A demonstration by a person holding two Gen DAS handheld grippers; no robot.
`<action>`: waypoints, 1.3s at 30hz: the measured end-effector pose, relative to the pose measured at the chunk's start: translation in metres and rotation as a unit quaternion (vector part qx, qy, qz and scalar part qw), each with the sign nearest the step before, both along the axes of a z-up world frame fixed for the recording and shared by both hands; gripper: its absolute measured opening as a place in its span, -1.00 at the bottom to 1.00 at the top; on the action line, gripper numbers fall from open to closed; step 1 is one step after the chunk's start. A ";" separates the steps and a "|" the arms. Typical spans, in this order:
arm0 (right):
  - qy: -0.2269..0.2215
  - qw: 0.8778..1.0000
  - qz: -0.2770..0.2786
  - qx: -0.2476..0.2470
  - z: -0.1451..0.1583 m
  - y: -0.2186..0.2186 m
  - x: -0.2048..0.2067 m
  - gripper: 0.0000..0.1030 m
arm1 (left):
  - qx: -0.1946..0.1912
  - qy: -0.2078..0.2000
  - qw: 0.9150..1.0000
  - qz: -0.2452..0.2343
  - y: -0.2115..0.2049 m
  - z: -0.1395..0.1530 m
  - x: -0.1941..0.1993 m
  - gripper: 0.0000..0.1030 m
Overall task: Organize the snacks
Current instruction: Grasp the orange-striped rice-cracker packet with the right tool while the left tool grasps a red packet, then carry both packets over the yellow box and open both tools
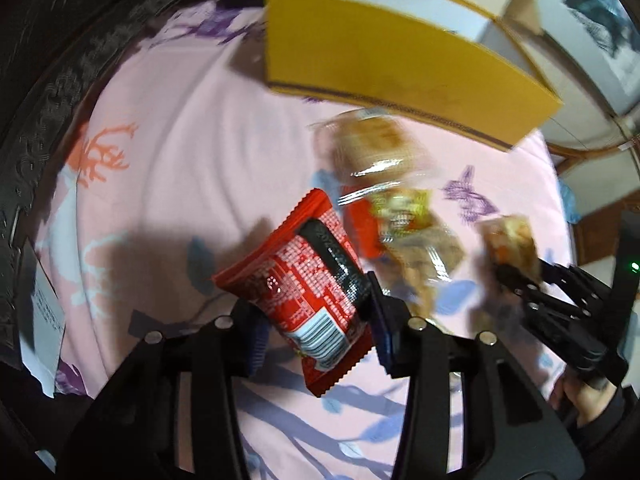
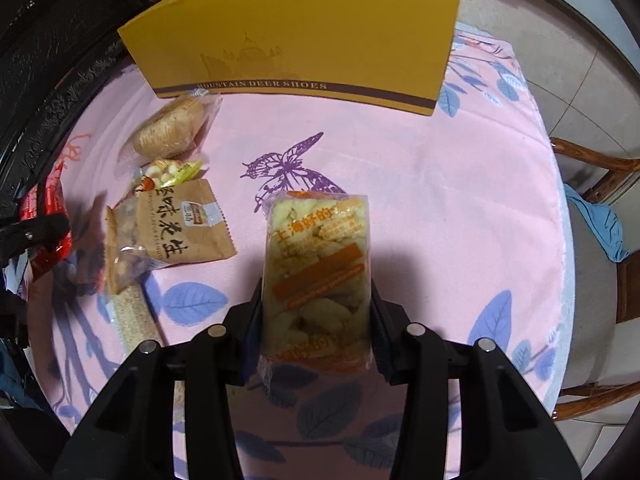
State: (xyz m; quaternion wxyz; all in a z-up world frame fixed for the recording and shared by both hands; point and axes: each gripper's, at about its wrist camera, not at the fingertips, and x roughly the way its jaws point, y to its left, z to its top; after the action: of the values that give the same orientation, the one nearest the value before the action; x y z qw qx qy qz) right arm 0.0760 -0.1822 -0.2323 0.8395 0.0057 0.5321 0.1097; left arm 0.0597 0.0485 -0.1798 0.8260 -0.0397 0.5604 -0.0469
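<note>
My left gripper (image 1: pixel 316 312) is shut on a red snack packet (image 1: pixel 304 280) and holds it above the pink cloth. My right gripper (image 2: pixel 316 308) is shut on a clear packet of yellow puffed sticks (image 2: pixel 316 264); both also show in the left wrist view, the gripper (image 1: pixel 520 276) and its packet (image 1: pixel 510 240). The yellow shoe box (image 2: pixel 304 36) stands open at the back and also shows in the left wrist view (image 1: pixel 384 56). On the cloth lie a rice cracker packet (image 2: pixel 172 124), a small candy packet (image 2: pixel 168 172), a brown peanut packet (image 2: pixel 176 228) and a pale bar (image 2: pixel 134 316).
The table is covered with a pink cloth (image 2: pixel 400 200) printed with butterflies and leaves. A dark carved furniture edge (image 1: pixel 44 100) runs along the left. A wooden chair (image 2: pixel 600 184) with blue fabric stands at the right. White papers (image 1: pixel 44 316) lie at the left edge.
</note>
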 end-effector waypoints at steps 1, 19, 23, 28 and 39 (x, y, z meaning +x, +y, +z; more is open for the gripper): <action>-0.003 1.000 0.001 0.001 0.004 -0.001 -0.002 -0.11 | 0.000 -0.005 1.000 -0.006 -0.004 0.005 0.000 -0.16; -0.105 0.994 0.017 0.017 0.109 0.015 0.035 -0.11 | -0.014 -0.074 0.996 -0.039 -0.042 0.069 0.084 -0.16; -0.149 0.989 0.009 0.016 0.152 0.014 0.069 -0.11 | -0.017 -0.101 0.994 -0.046 -0.056 0.094 0.120 -0.15; -0.167 0.986 -0.014 0.016 0.181 0.010 0.112 -0.11 | -0.017 -0.114 0.992 -0.041 -0.063 0.116 0.164 -0.15; -0.171 0.985 -0.020 0.022 0.191 0.012 0.144 -0.11 | -0.021 -0.115 0.992 -0.039 -0.065 0.125 0.197 -0.15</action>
State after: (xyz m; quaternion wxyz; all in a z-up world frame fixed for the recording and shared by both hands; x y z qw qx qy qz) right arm 0.2202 -0.1698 -0.0417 0.9199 0.0156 0.3777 0.1040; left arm 0.2569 -0.0162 -0.0549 0.8814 -0.0292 0.4617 -0.0951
